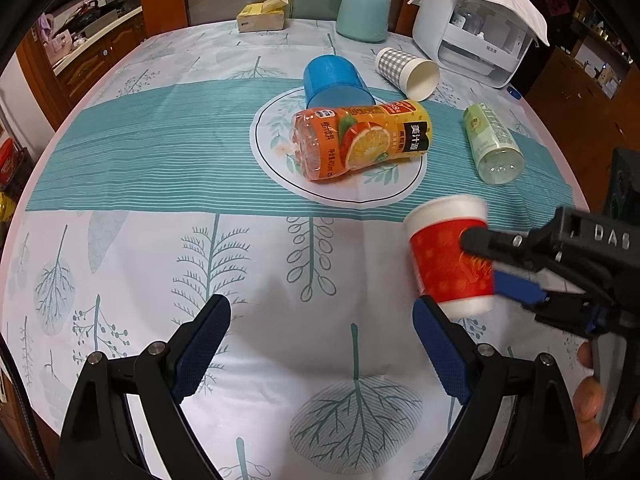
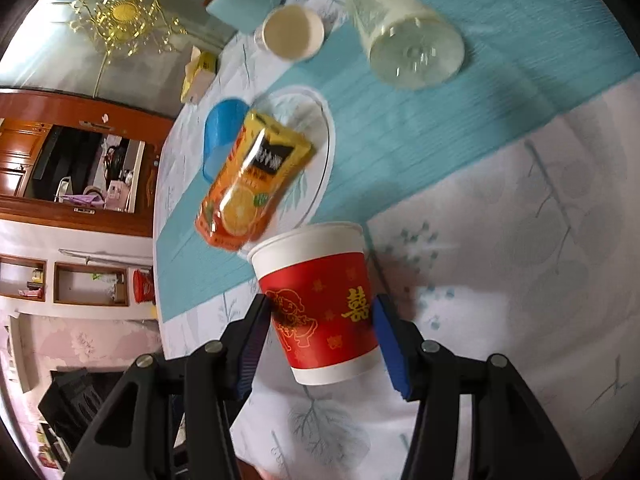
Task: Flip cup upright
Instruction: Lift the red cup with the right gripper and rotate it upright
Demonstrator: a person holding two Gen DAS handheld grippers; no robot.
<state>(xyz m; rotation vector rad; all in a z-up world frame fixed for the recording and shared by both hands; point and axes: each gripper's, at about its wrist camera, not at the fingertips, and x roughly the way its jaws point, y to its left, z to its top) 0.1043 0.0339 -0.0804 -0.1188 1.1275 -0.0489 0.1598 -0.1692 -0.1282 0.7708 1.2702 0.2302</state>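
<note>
A red and white paper cup (image 1: 444, 256) is held in the air just above the tablecloth, nearly upright and slightly tilted, rim up. My right gripper (image 2: 320, 320) is shut on the cup (image 2: 320, 304), one pad on each side of its red band. It also shows in the left wrist view (image 1: 480, 264), coming in from the right. My left gripper (image 1: 320, 344) is open and empty, low over the cloth, its right finger (image 1: 438, 352) close below the cup's base.
An orange juice bottle (image 1: 360, 136) lies on a round printed mat beside a blue cup (image 1: 334, 80) on its side. A checked paper cup (image 1: 408, 72) and a green bottle (image 1: 492, 144) lie on their sides. A white appliance (image 1: 476, 28), teal jar (image 1: 362, 14) and box (image 1: 262, 14) stand at the back.
</note>
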